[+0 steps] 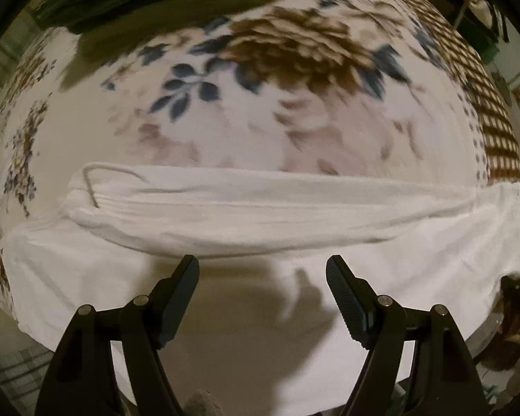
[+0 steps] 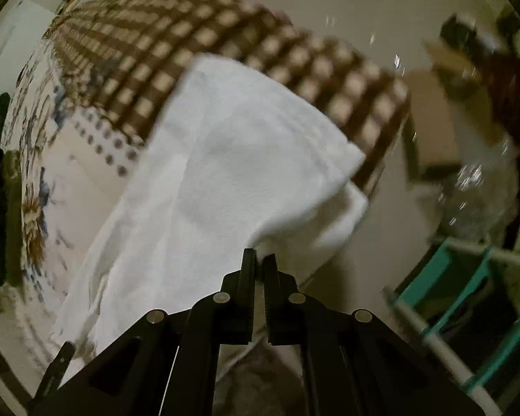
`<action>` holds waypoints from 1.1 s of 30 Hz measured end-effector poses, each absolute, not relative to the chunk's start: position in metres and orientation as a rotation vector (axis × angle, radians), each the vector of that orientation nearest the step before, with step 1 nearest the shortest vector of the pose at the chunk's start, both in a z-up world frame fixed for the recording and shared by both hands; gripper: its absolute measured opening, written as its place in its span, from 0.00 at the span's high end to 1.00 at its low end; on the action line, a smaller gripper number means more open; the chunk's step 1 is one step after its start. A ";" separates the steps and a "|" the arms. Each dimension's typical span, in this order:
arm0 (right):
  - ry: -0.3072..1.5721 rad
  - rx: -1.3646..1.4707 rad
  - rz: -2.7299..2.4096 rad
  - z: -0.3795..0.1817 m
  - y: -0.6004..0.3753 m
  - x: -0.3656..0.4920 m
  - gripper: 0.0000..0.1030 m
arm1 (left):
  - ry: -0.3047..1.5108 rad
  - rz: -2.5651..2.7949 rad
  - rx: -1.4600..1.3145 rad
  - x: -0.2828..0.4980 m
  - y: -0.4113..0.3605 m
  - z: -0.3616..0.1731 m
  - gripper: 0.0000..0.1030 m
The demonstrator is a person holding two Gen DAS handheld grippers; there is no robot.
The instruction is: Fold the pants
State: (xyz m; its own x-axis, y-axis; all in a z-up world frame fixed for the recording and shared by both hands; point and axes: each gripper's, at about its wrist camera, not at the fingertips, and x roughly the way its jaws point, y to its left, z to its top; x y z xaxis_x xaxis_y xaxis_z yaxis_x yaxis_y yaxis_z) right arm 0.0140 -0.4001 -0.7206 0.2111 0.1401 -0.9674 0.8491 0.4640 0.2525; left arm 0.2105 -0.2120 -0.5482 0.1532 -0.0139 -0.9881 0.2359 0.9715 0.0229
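White pants (image 1: 260,208) lie across the near edge of a floral bedspread (image 1: 260,111), waistband and drawstring (image 1: 97,187) at the left. My left gripper (image 1: 261,270) is open and empty, just above the near part of the pants. In the right wrist view my right gripper (image 2: 260,256) is shut on the leg end of the white pants (image 2: 225,159), which is lifted and folds over toward the bed.
A brown checked border (image 2: 225,52) runs along the bed's edge. Dark clothes (image 1: 138,7) lie at the far left of the bed. A teal-and-white rack (image 2: 468,294) and a clear plastic bag (image 2: 478,201) stand on the floor to the right.
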 end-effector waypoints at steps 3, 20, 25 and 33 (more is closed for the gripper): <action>1.211 1.075 -0.602 -0.722 -0.401 -0.002 0.96 | 1.425 -0.202 0.176 0.208 -0.218 -0.551 0.28; 0.865 1.032 -0.469 -0.655 -0.422 -0.014 0.96 | 1.295 -0.144 0.128 0.216 -0.214 -0.518 0.28; 0.978 1.083 -0.558 -0.720 -0.428 -0.039 0.96 | 1.336 -0.143 0.137 0.203 -0.212 -0.533 0.28; 1.107 0.917 -0.590 -0.708 -0.422 -0.031 0.89 | 1.357 -0.147 0.112 0.193 -0.203 -0.535 0.28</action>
